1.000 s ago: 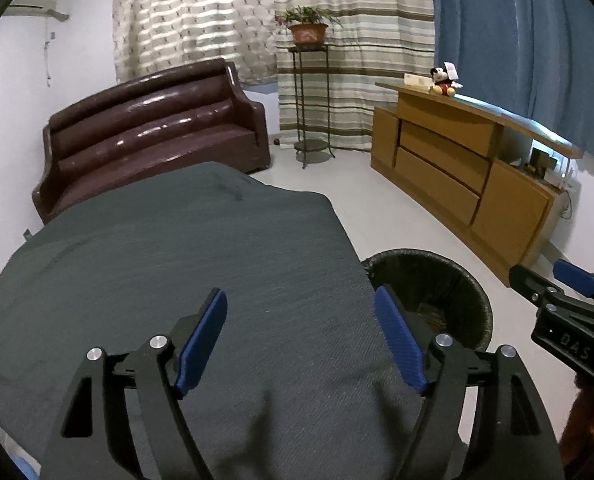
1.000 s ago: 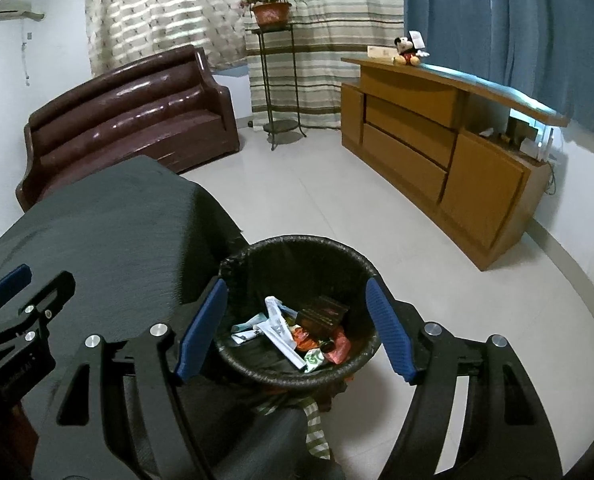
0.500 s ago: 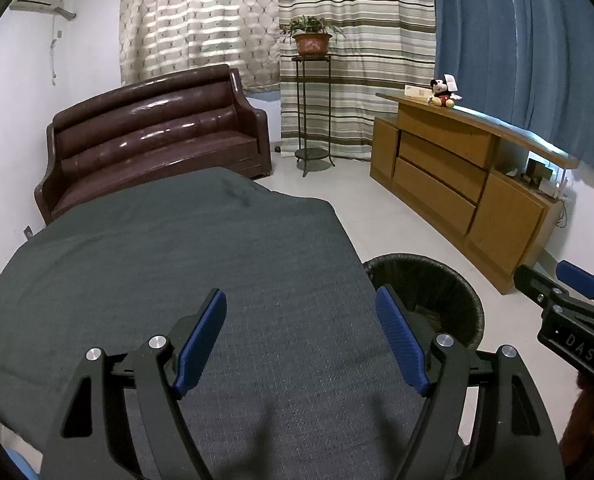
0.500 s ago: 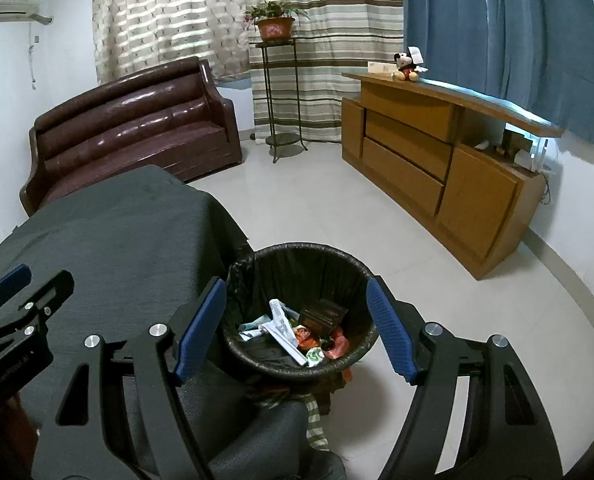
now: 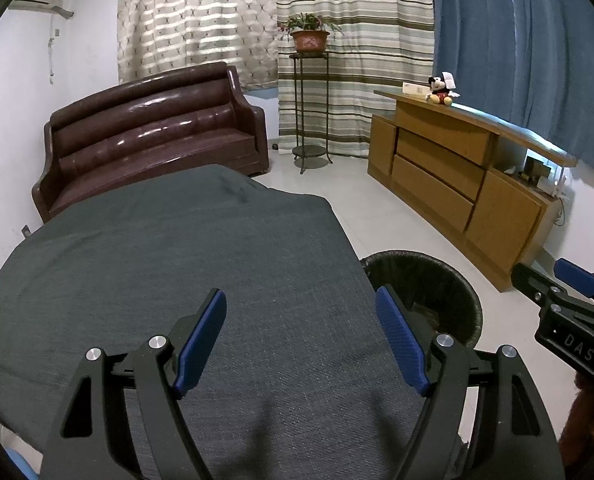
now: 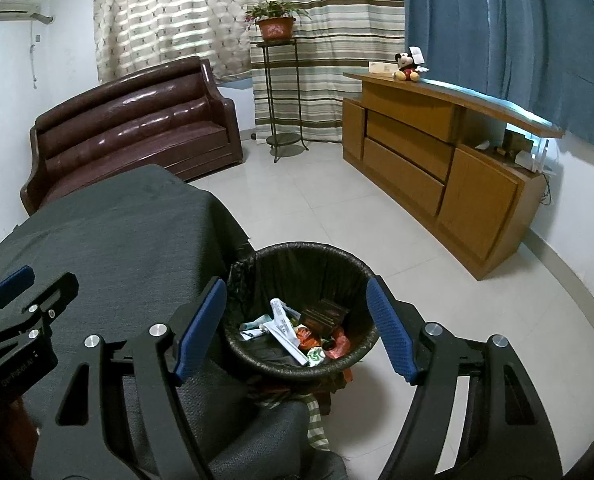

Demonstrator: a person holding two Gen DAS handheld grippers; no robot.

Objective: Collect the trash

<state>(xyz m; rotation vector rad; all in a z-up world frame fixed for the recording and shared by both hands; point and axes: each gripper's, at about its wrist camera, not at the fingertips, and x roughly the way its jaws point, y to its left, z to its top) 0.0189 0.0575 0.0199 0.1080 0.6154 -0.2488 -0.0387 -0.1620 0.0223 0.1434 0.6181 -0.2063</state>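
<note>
Claws: my left gripper (image 5: pixel 301 340) and right gripper (image 6: pixel 297 328) both gape wide, holding nothing.
Trash: wrappers (image 6: pixel 285 326) lie inside the bin (image 6: pixel 361 268), beside the grey-draped table (image 5: pixel 169 248).
Handling: I judge it light, crumply, slippery.
Hold: pinch a wrapper's folded edge.

Both views: sharp, no motion blur, evenly lit, moderately bright. Daylight filters through the patterned curtain (image 5: pixel 195 20) at upper left of the frame, leaving glossy highlights on the brown sofa (image 5: pixel 153 136) and a pale sheen on the cabinet top (image 6: pixel 493 106). Strong fisheye bending with black corners; soft shadows on the grey cloth (image 5: pixel 297 408) at lower centre.
</note>
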